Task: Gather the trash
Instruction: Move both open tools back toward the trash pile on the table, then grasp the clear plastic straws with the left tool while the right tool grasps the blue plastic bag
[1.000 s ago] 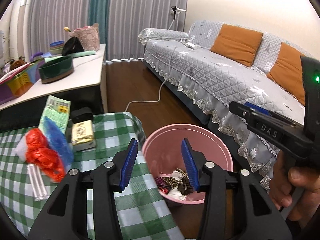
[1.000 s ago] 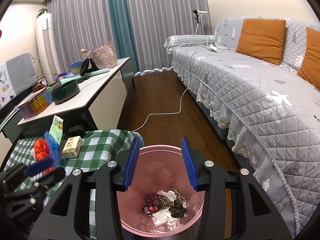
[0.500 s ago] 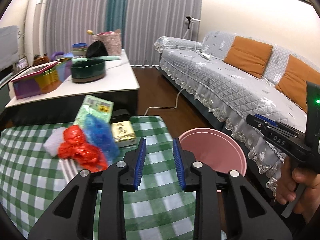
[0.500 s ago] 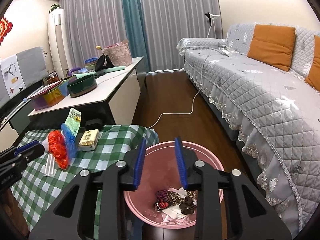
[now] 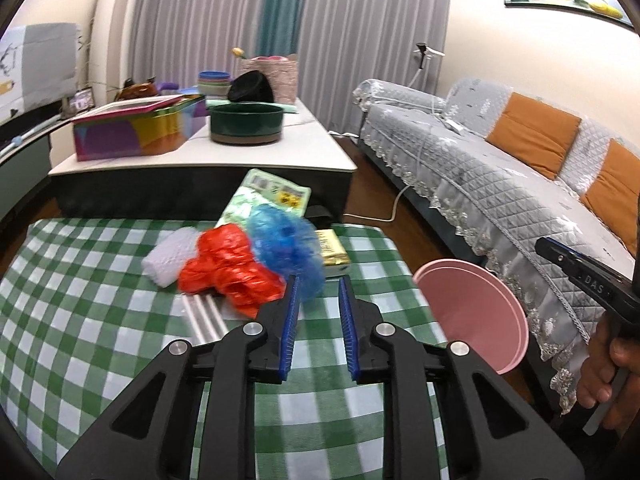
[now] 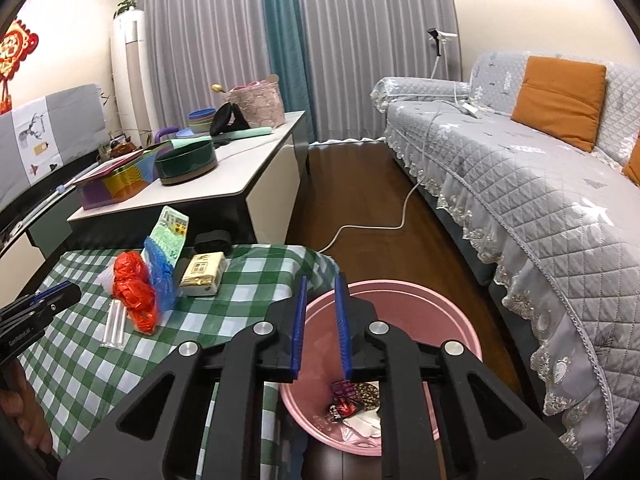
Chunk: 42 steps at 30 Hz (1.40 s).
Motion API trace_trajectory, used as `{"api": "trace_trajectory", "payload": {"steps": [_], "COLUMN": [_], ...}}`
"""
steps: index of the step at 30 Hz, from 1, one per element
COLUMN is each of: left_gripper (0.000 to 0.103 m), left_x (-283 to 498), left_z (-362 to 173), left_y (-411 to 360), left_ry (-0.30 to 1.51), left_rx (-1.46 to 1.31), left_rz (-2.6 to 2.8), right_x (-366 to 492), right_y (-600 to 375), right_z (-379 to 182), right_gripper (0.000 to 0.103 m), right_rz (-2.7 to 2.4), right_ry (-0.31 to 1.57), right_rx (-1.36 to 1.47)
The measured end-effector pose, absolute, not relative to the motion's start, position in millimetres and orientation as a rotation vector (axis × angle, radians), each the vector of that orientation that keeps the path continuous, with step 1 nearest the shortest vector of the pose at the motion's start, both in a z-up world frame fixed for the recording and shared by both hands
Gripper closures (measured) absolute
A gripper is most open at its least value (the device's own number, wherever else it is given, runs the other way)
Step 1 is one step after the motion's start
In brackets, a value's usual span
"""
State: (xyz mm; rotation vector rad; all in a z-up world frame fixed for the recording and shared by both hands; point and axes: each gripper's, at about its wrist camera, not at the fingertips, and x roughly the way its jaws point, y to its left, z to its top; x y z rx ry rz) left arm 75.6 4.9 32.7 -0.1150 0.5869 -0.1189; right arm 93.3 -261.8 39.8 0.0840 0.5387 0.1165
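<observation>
Left gripper (image 5: 319,294) hovering part-open, empty — blue bag (image 5: 286,250) lying just ahead, off left finger; right gripper (image 6: 320,294) part-open, empty, hanging over pink bin (image 6: 460,316).

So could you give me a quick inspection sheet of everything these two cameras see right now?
Surface: green checked tablecloth.
Job's things: red bag, blue bag, white mesh wad, clear tubes, yellow packet, green packet on it; pink bin beside the table holds wrappers.
Clutter: green bowl, colourful tin on the white table.
Grippers: left gripper open, empty; right gripper open, above the bin.
Cables: white cord across the floor.
Surroundings: grey sofa, curtains.
</observation>
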Motion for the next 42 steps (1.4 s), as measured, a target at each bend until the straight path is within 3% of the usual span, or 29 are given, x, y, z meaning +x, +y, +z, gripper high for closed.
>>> {"api": "trace_trajectory", "payload": {"steps": [22, 34, 39, 42], "left_gripper": [0.084, 0.083, 0.080, 0.070], "left_x": [85, 114, 121, 124], "left_z": [1, -38, -48, -51], "left_y": [97, 100, 98, 96], "left_ry": [0.650, 0.748, 0.773, 0.785], "left_rx": [-0.268, -0.300, -0.305, -0.308], "left_rz": [0.093, 0.134, 0.122, 0.113], "right_x": [128, 162, 174, 179], "right_y": [-168, -125, -112, -102], "right_z": [21, 0, -7, -11], "right_gripper": [0.088, 0.086, 0.079, 0.072], "right_rz": [0.323, 0.414, 0.443, 0.459], "right_ry": [0.577, 0.613, 0.628, 0.640], "right_rx": [0.090, 0.106, 0.109, 0.101]}}
